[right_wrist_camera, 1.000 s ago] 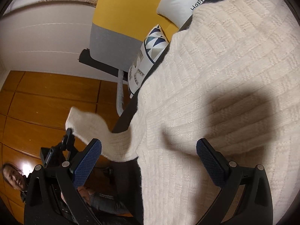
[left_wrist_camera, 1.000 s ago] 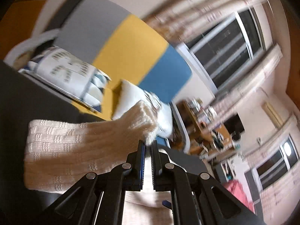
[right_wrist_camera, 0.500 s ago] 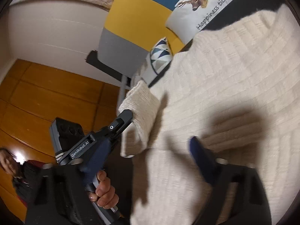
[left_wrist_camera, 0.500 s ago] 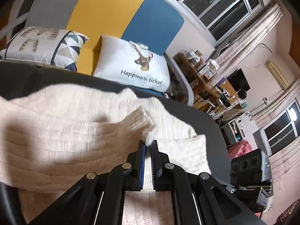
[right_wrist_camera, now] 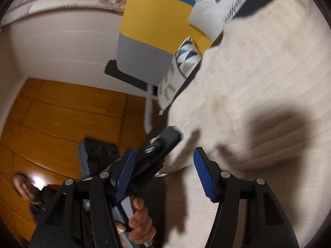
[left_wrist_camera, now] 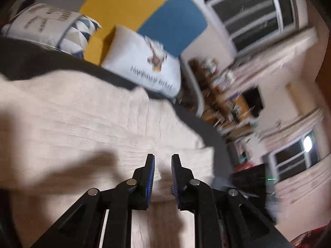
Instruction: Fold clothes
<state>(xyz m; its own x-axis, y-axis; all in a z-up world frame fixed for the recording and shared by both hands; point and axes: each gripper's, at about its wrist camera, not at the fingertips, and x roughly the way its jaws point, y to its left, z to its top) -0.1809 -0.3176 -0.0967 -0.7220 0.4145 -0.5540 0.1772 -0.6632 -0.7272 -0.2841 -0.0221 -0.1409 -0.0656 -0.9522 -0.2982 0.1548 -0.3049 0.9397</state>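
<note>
Dark bedding (left_wrist_camera: pixel 24 62) is lying under the cream knit sweater (left_wrist_camera: pixel 82 124), spread flat before two pillows. The left gripper (left_wrist_camera: pixel 162 165) is opening, its jaws releasing the folded-over sleeve cuff, while the right gripper (right_wrist_camera: pixel 165 165) is closing with nothing clamped. Letting go low and withdrawing straight back should be keeping the fold flat.

Sweater (left_wrist_camera: pixel 99 124): spread flat on the dark surface (left_wrist_camera: pixel 31 62) — under both grippers.
Sleeve end (left_wrist_camera: pixel 186 165): folded across the sweater body, just ahead of the left gripper (left_wrist_camera: pixel 162 165).
Pillows: two, behind the sweater — patterned pillow (left_wrist_camera: pixel 51 26) left, lettered pillow (left_wrist_camera: pixel 144 66) right.
Headboard (left_wrist_camera: pixel 144 10): behind the pillows.
Cluttered shelf (left_wrist_camera: pixel 223 95): right of the lettered pillow.
Windows (left_wrist_camera: pixel 258 14): above the shelf.
</note>
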